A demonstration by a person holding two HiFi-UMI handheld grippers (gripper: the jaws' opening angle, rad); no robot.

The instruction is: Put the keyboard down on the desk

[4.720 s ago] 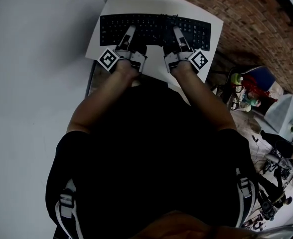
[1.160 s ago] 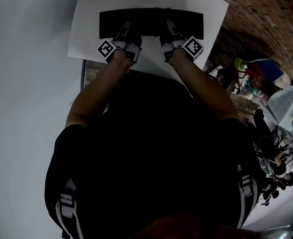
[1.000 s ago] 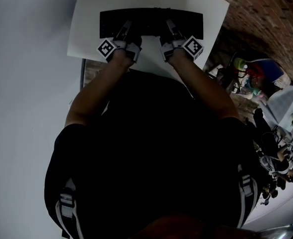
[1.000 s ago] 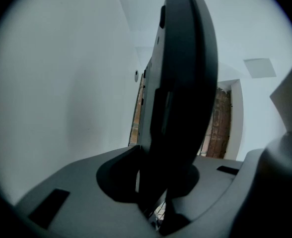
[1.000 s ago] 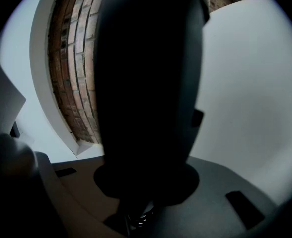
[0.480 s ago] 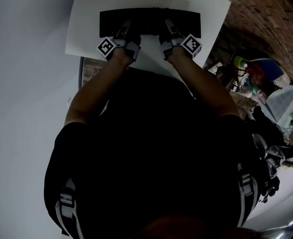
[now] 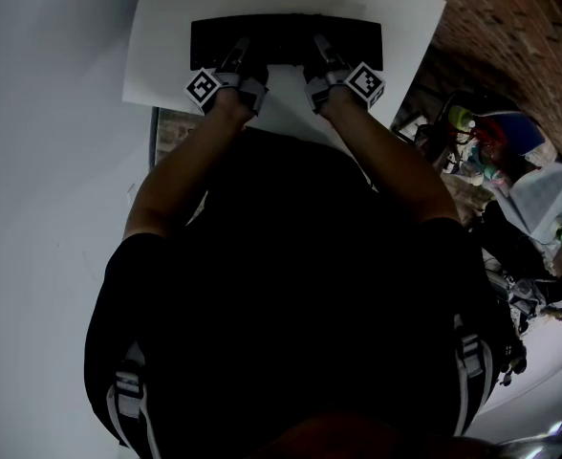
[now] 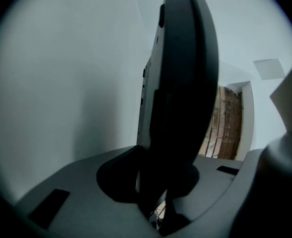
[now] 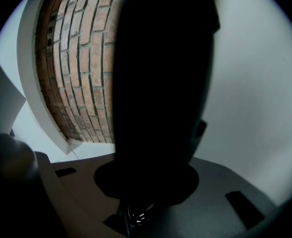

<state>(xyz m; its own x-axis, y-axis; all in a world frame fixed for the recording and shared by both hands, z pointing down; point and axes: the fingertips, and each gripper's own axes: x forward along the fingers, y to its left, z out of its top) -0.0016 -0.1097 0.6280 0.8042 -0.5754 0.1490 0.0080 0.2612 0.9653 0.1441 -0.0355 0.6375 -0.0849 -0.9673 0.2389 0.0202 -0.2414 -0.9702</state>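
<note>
White desk [image 7: 162,55], plain top, right corner near brick wall [image 7: 510,27]. Black keyboard [image 7: 283,32] across middle of top, long side parallel to desk's near edge. Whether it rests on desk or hangs just above: cannot tell.

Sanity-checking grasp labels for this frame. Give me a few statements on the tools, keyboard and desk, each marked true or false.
1. The left tool is clamped on the keyboard. True.
2. The right tool hangs empty. False: it is clamped on the keyboard too.
3. The keyboard is white. False: it is black.
4. The desk under the keyboard is white. True.
5. Brick shows at the head view's right. True.
</note>
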